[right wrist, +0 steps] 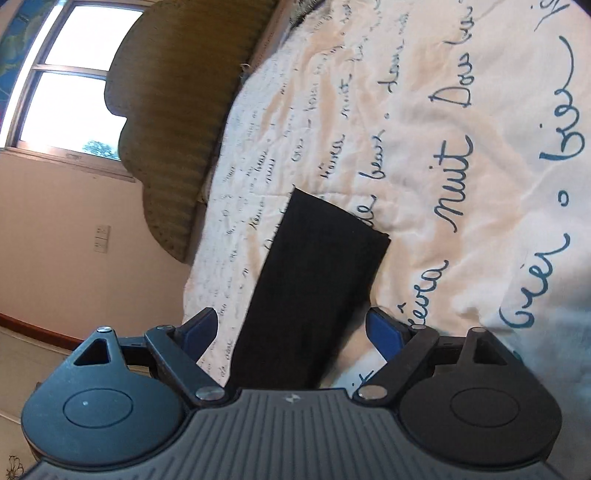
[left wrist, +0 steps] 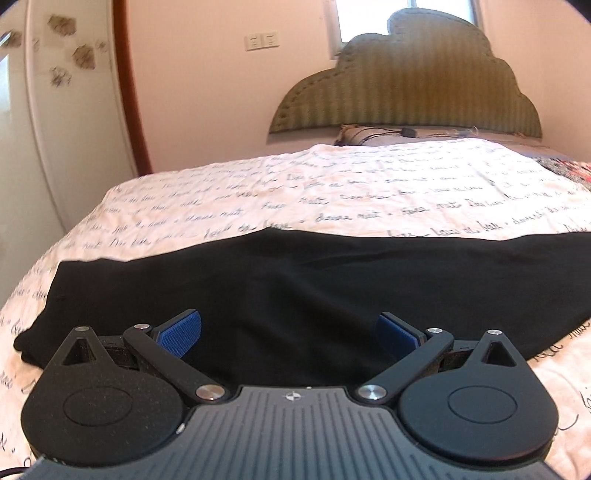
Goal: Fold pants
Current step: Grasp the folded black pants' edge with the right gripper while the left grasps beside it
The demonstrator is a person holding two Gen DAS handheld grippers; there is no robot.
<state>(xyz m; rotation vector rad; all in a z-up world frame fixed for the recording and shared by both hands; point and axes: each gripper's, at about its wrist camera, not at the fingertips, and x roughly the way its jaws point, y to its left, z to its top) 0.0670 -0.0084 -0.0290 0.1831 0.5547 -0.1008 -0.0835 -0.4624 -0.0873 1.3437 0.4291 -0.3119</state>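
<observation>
- Door (left wrist: 66, 129) at far left of the left wrist view, white, with a brown wooden frame.
- Black pants (left wrist: 295, 295) spread as a long band across the bed (left wrist: 332, 184), on a cream cover printed with handwriting.
- Left gripper (left wrist: 290, 334) low over the near edge of the pants, tilted gently downward, level across; blue pads (left wrist: 181, 334) wide apart, nothing pinched between them.
- Green scalloped headboard (left wrist: 406, 85) beyond, against the wall, window (left wrist: 406, 18) above it.
- Right wrist view rolled hard to one side: window (right wrist: 70, 85) and headboard (right wrist: 173, 122) at upper left, bed (right wrist: 461, 147) filling the right.
- Pants (right wrist: 317, 288) seen there as a narrow folded strip running away from the gripper, far end cut square.
- Right gripper (right wrist: 291, 332) angled slightly down over the near end of the strip, blue pads (right wrist: 384, 332) spread wide, straddling the cloth without pressing it.
</observation>
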